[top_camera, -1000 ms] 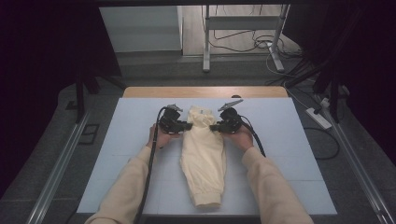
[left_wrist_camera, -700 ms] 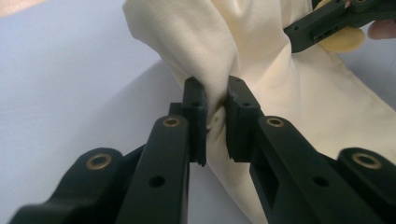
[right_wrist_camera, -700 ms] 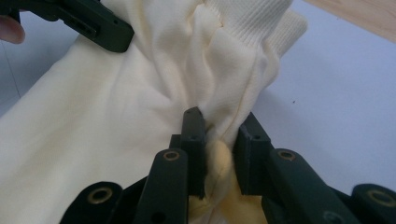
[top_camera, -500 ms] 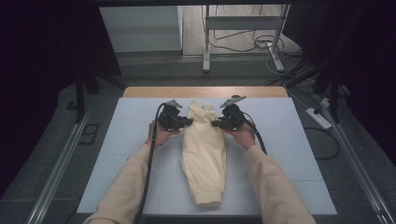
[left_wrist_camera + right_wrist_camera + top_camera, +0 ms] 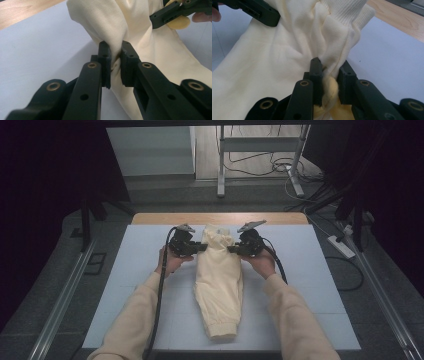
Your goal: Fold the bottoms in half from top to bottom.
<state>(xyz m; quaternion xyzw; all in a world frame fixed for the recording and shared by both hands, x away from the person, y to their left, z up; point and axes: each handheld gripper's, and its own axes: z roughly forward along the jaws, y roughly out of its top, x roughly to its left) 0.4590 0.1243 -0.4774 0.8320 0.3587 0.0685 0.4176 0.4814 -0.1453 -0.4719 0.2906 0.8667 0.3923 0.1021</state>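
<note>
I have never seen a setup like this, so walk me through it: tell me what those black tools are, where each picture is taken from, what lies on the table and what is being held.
No robot here: a person sits at the table and holds a black two-jaw clamp tool in each hand. The wide picture comes from a fixed camera above the person, looking forward and down; the sleeved forearms come in from the bottom edge. There the left gripper is on the left and the right gripper on the right. The two close-ups come from small cameras riding on each tool, looking along its own black jaws.

On the pale blue table top lies one cream garment, folded long, with a ribbed cuff at each end. Each tool pinches a fold of its cloth near the far end, one from either side. In the close-ups, the fabric is bunched tightly between both pairs of jaws.
</note>
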